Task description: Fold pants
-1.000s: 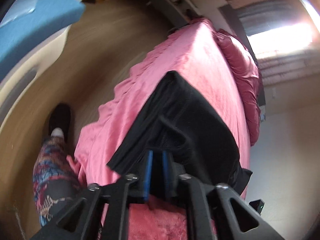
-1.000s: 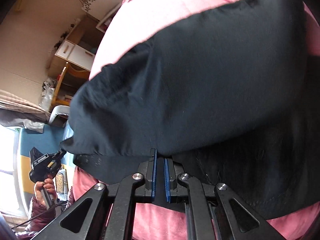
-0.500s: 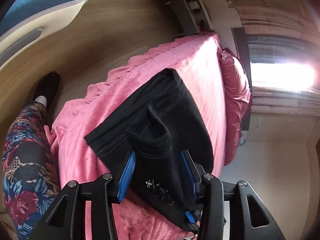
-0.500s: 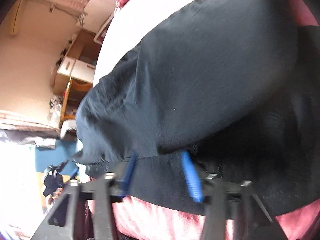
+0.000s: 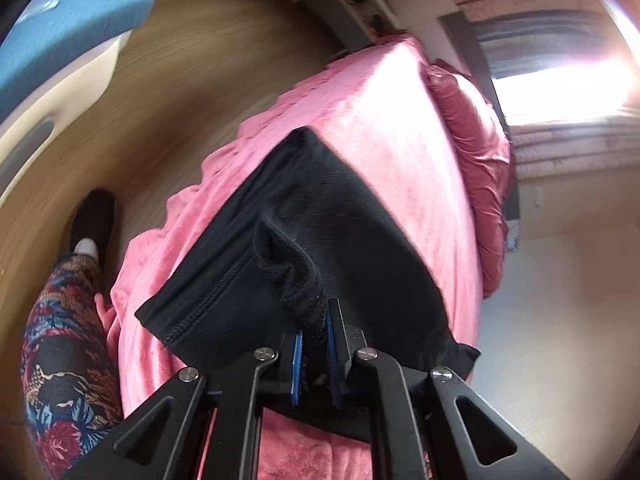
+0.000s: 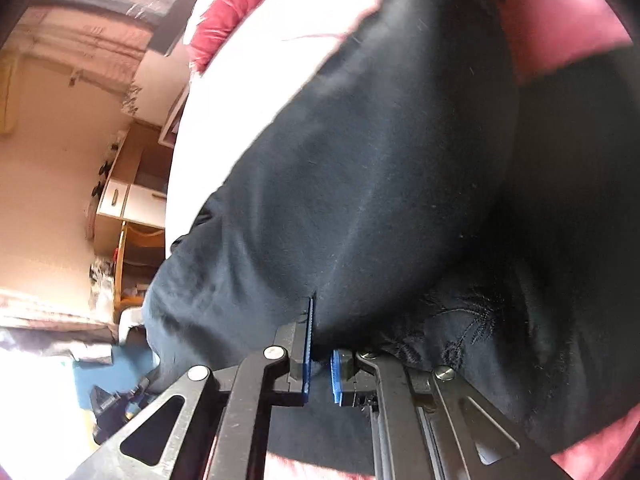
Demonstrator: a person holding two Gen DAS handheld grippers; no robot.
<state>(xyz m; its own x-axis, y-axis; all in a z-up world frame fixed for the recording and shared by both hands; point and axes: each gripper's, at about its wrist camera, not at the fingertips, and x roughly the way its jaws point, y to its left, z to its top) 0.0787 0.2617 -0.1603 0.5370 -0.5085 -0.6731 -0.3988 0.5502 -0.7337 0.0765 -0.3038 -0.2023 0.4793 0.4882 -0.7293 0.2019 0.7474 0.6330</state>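
Black pants lie folded on a pink bedcover, near the bed's foot. A bunched ridge of their cloth rises into my left gripper, whose jaws are closing with the blue pads pressed on it. In the right wrist view the pants fill most of the picture, a smooth upper layer over an embroidered lower one. My right gripper is shut on the edge of the upper layer. The left gripper shows small at the lower left there.
A person's leg in flowered trousers and a black shoe stand on the wooden floor left of the bed. A red pillow lies along the bed's far side. A blue-topped mattress is at upper left. A wooden desk stands beyond.
Both grippers stood open over the pants half a second ago and have closed on the cloth again. The left one now pinches a raised fold and has lifted a little.
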